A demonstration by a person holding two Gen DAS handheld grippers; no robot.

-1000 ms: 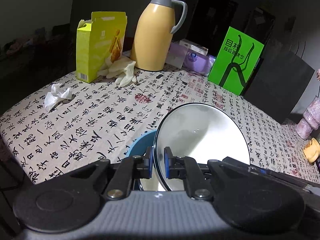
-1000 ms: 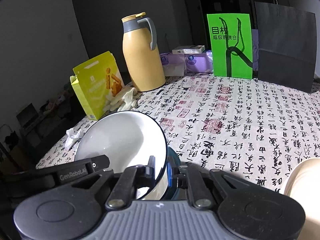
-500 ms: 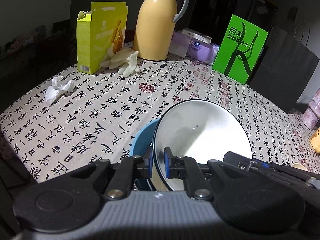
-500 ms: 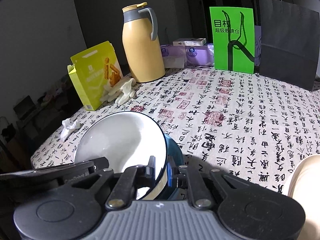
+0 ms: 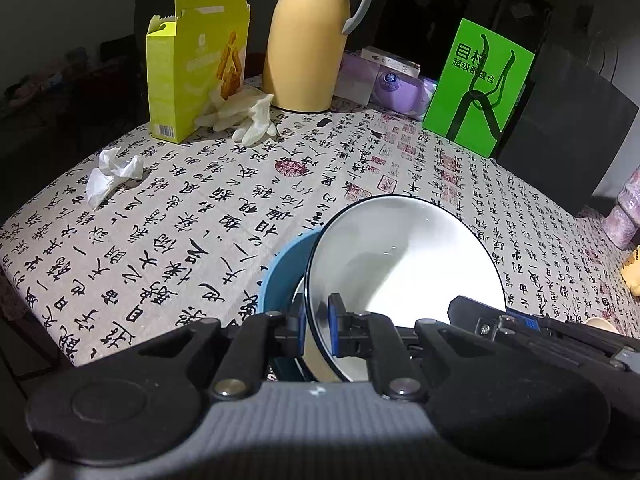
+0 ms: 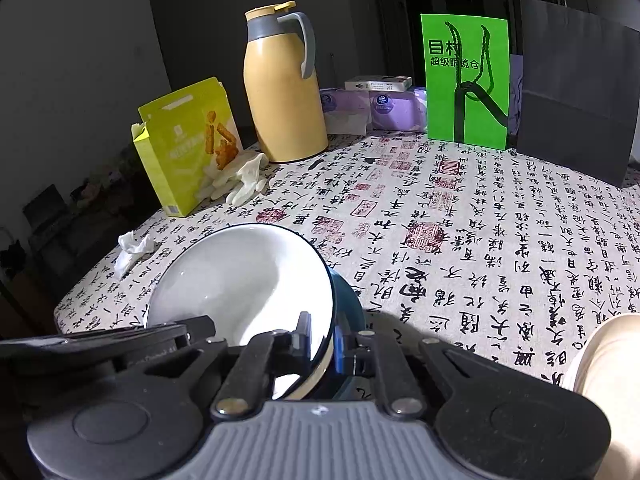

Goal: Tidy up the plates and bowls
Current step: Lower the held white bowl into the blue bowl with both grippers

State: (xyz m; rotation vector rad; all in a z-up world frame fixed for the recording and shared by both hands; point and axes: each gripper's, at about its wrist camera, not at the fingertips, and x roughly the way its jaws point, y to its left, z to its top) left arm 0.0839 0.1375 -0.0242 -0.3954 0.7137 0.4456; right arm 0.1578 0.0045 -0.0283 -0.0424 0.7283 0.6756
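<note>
Left gripper point(image 5: 317, 326): jaws narrow, pinched on the near rim of the white bowl point(image 5: 404, 268), one pad inside, one outside. Right gripper point(image 6: 322, 340): same, clamped on the opposite rim of that white bowl point(image 6: 244, 280). Each gripper's body shows at the edge of the other's view.

The bowl is tilted between the two grippers, white inside with a thin dark rim line. Beside and partly under it sits a blue bowl point(image 5: 280, 276), dark teal outside in the right view point(image 6: 348, 304); can't tell whether the two touch.

Both sit near the front of a table with a calligraphy-print cloth point(image 5: 200, 216). Crumpled tissue point(image 5: 110, 174) is off to the left. At the back: yellow-green snack box point(image 5: 196, 80), pale rubber gloves point(image 5: 244, 114) just in front of it, yellow thermos jug point(image 5: 308, 36), purple tissue packs point(image 5: 396, 86), green paper bag point(image 5: 478, 88), black paper bag point(image 6: 576, 92).
</note>
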